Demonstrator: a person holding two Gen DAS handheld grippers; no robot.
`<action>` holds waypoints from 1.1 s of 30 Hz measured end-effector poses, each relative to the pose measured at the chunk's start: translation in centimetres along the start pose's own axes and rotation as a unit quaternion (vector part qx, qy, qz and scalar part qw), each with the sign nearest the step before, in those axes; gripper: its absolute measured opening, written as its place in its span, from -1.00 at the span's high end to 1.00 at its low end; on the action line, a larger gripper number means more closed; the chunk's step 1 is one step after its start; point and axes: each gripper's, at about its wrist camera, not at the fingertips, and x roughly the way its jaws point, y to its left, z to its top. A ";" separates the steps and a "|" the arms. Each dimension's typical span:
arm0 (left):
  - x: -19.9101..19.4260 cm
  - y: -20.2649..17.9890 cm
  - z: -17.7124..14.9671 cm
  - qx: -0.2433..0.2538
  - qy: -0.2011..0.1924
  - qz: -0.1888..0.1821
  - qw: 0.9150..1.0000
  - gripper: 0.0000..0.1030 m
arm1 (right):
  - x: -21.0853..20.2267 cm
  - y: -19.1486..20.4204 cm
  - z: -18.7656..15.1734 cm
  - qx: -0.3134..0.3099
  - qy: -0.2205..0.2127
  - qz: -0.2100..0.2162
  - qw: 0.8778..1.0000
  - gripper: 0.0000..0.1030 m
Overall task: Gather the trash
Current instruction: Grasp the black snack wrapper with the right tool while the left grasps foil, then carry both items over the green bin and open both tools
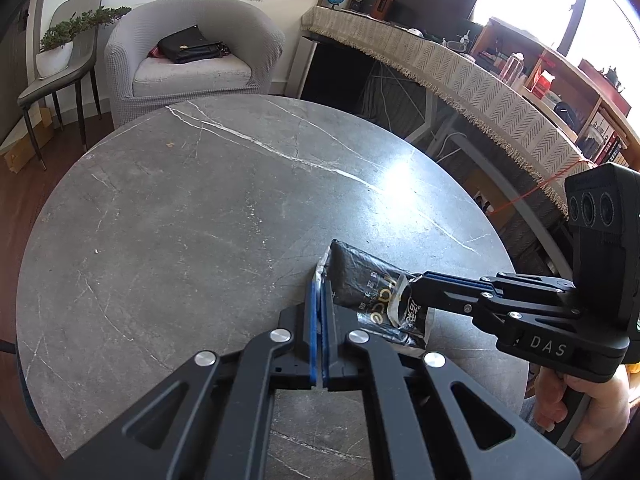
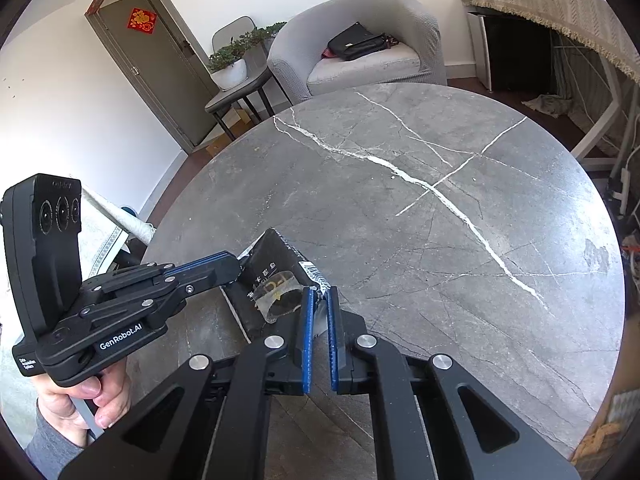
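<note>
both claws, left claw (image 1: 320,292) and right claw (image 2: 320,300), clamped on black wrapper (image 1: 360,280) over table (image 1: 180,208)

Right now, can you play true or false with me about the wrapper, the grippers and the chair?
1. Both grippers are pinching the black wrapper. True: the left gripper has one edge and the right gripper the other.
2. The table is white wood. False: it is grey stone with white veins.
3. A black bag lies on the grey armchair. True.
4. The wrapper is in a bin. False: it is over the table, and no bin shows.
5. A cat sits on the armchair. False: only the bag and something red beneath it.
</note>
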 end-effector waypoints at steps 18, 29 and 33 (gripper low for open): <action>-3.8 3.8 -0.3 -0.025 -0.026 0.027 0.999 0.96 | 2.0 4.8 1.1 -0.029 0.000 0.022 0.999 0.89; -7.5 8.3 -1.6 -0.053 -0.043 0.058 0.996 0.96 | 4.1 10.7 2.0 -0.075 0.008 0.032 0.997 0.89; -9.2 10.4 -2.2 -0.066 -0.049 0.072 0.994 0.96 | 5.4 13.4 2.1 -0.099 0.018 0.040 0.994 0.89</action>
